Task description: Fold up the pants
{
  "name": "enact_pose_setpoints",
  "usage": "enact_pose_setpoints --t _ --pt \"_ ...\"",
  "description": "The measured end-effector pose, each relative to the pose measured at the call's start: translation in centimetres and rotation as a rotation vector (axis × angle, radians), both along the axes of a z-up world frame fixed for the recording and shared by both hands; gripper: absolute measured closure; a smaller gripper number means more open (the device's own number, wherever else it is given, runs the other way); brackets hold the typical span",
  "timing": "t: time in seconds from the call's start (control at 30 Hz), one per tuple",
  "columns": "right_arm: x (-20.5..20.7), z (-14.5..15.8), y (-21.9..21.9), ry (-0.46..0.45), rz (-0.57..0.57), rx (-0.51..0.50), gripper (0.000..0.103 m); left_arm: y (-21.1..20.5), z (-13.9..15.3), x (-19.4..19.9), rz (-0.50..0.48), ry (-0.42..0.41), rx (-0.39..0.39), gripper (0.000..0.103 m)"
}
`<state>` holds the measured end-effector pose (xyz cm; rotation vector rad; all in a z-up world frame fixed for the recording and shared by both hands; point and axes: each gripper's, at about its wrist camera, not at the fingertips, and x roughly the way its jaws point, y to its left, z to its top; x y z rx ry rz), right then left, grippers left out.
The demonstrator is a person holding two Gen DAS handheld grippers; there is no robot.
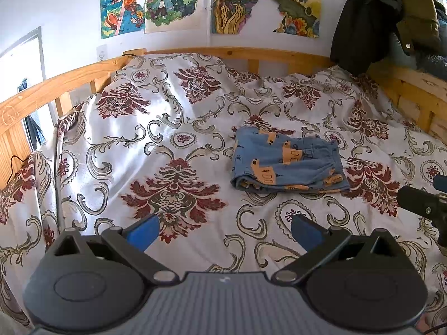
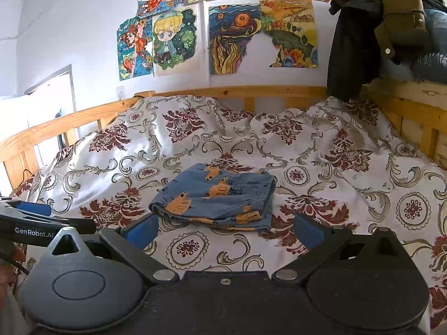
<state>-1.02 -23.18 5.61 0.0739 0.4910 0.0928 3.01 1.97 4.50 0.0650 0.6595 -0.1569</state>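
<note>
Blue pants (image 1: 287,164) printed with orange vehicles lie folded into a compact bundle on a bed (image 1: 173,145) covered in a white spread with maroon floral medallions. The left tool (image 1: 225,230) hovers near the bundle, its blue-tipped jaws spread wide and holding nothing. The right tool (image 2: 225,230), equally spread and empty, hangs just short of the bundle's near edge. A wooden rail (image 2: 237,92) frames the bed beneath colourful drawings (image 2: 218,36) on the wall.
</note>
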Motion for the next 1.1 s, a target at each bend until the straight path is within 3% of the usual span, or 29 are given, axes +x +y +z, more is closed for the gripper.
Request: enact_pose_setpoints --t 1.1 --pt "0.07 -0.4 -0.34 0.009 0.001 0.005 0.001 0.39 -0.1 0.05 0.003 0.012 -0.011 0.0"
